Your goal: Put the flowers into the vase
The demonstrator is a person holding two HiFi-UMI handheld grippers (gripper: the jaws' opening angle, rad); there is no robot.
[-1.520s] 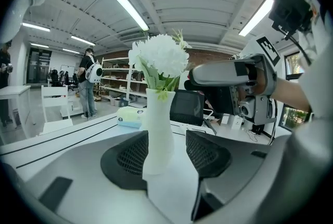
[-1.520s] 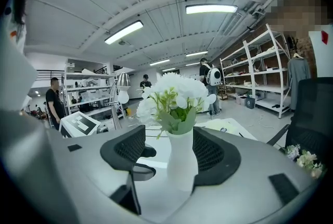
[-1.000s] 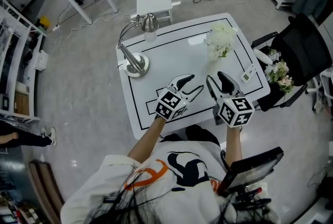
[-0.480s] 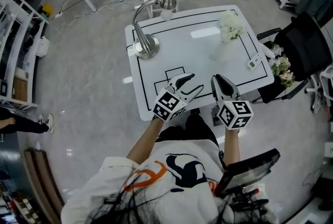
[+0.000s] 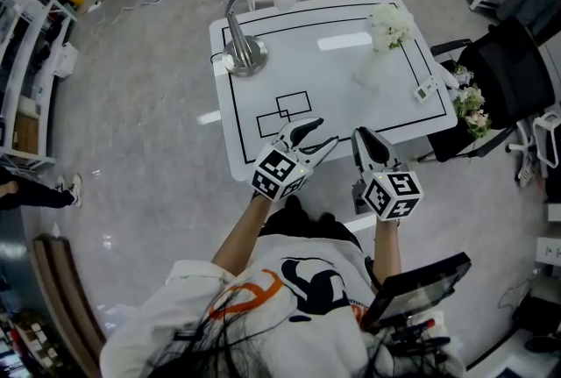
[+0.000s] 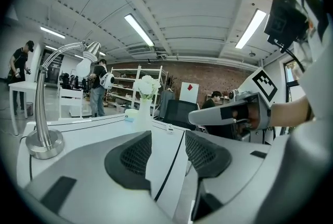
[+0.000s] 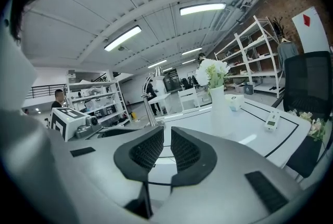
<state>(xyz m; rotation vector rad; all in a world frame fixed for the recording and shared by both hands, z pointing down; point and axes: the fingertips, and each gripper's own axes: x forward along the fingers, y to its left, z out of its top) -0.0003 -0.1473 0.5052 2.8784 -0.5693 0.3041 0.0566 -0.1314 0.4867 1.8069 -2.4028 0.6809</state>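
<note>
Both claws sit at the near edge of the table (image 5: 324, 96), well apart from the vase (image 5: 373, 72) at its far right, which already holds one white bunch (image 5: 390, 24). Left claw (image 5: 323, 131): jaws apart, empty. Right claw (image 5: 366, 138): jaws have just been closing, down to a slit, nothing between. Next, I reckon: reopen right, take the loose flowers (image 5: 469, 109) on the black chair (image 5: 513, 74), pinch stems low, lower in from above. Count: one vase, one lamp (image 5: 245, 56), one small white device (image 5: 425, 89), two bunches; the chair one may be several, too small to tell.
</note>
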